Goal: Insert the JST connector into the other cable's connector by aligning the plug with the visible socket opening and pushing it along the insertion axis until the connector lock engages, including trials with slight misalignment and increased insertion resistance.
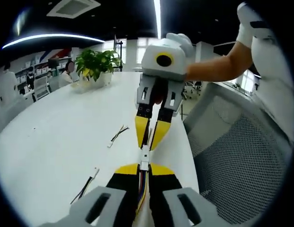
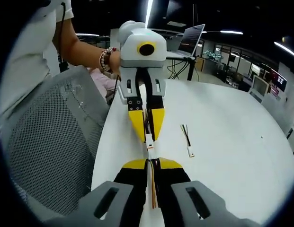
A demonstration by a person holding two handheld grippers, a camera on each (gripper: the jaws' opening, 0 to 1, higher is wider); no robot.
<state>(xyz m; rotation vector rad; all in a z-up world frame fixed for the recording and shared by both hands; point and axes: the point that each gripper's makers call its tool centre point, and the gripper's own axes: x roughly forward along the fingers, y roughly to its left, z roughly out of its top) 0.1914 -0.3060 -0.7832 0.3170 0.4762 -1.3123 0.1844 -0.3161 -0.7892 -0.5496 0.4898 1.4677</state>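
Note:
In the left gripper view my left gripper (image 1: 148, 166) is shut on a white JST connector (image 1: 145, 161), whose coloured wires (image 1: 142, 190) trail back between the jaws. My right gripper (image 1: 148, 144) comes in from above, tip to tip with the left one. In the right gripper view my right gripper (image 2: 152, 162) is shut on the other white connector (image 2: 151, 152), with its wires (image 2: 152, 189) running back. The left gripper (image 2: 149, 138) faces it, holding its connector (image 2: 149, 139). The two connectors meet end to end on one line. How deep one sits in the other I cannot tell.
Spare cables lie on the white table (image 1: 66, 142): one (image 1: 117, 135) mid-table, another (image 1: 84, 187) nearer, and one with a white plug (image 2: 187, 139). A mesh chair (image 1: 236, 161) (image 2: 47, 142) stands at the table's edge. A potted plant (image 1: 97, 64) and a laptop (image 2: 191, 42) stand farther off.

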